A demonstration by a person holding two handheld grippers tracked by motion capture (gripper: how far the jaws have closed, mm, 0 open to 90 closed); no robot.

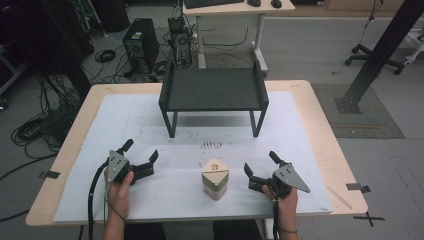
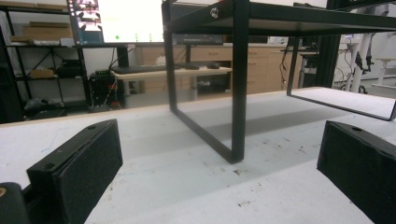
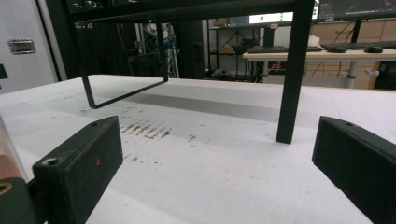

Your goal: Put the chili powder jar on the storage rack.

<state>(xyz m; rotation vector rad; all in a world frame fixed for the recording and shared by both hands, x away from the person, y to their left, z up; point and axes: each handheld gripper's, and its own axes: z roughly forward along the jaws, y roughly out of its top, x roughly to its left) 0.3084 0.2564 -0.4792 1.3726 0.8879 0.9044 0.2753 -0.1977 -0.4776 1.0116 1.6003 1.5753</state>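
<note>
Left gripper: the left gripper (image 1: pixel 139 152) is sitting on the near left of the white foam sheet (image 1: pixel 125 120), gripped by the person's left hand (image 1: pixel 120 192); its jaws are standing wide apart with nothing between them, pointing up the table toward the shelf.

Right gripper: the right gripper (image 1: pixel 260 165) is resting on the near right of the sheet, held in the person's right hand (image 1: pixel 285 195); its jaws are also spread wide and holding nothing.

Box: the small box with a pale tan lid and pinkish base (image 1: pixel 215 179) is standing upright on the sheet between the two grippers, nearer the right one, and touching neither.

Shelf: the low black metal shelf on thin frame legs (image 1: pixel 214 90) is standing at the far middle of the sheet, well apart from the box and both grippers.

Left gripper view: we are looking along the two black padded jaws at the shelf's near leg (image 2: pixel 238 84) rising straight ahead, with bare white foam (image 2: pixel 196 186) lying between the jaws.

Right gripper view: the shelf's black leg (image 3: pixel 293 74) is standing ahead to the right, and reddish-brown scuff marks (image 3: pixel 144 129) are showing on the foam just beyond the left-hand jaw.

Table: the light wooden table (image 1: pixel 322 130) is carrying the sheet, its edge showing all round.
</note>
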